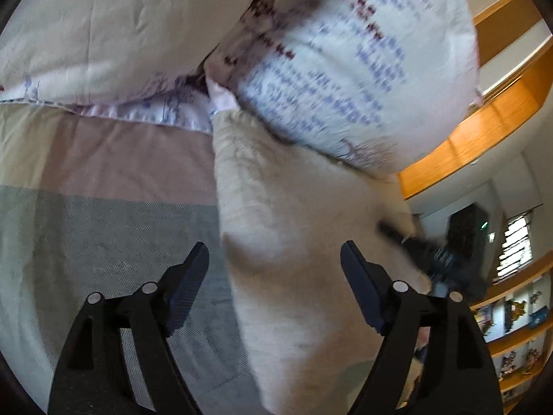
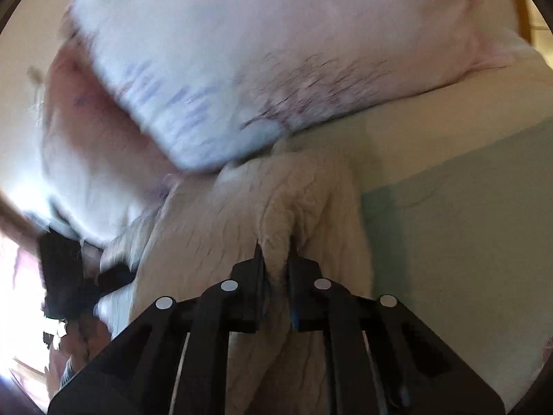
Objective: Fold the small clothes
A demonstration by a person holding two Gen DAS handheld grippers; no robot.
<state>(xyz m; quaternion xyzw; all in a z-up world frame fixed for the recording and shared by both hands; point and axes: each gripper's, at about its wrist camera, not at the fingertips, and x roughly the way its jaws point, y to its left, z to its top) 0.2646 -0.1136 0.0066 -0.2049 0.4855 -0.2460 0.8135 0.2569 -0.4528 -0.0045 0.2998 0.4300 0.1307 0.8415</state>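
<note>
A cream knit garment point(image 1: 304, 242) hangs lifted above the bed, in front of my left gripper point(image 1: 274, 259), which is open with the cloth between and beyond its fingers, not pinched. My right gripper point(image 2: 276, 256) is shut on a bunched fold of the same cream garment point(image 2: 242, 214) and holds it up. In the left wrist view the right gripper point(image 1: 408, 238) shows dark at the garment's right edge. In the right wrist view the left gripper point(image 2: 65, 269) appears as a dark blurred shape at the lower left.
A pillow with blue and red print point(image 1: 345, 62) lies behind the garment, also in the right wrist view point(image 2: 242, 69). The striped bedcover point(image 1: 103, 207) is below. A wooden headboard point(image 1: 484, 124) and shelves point(image 1: 518, 318) stand to the right.
</note>
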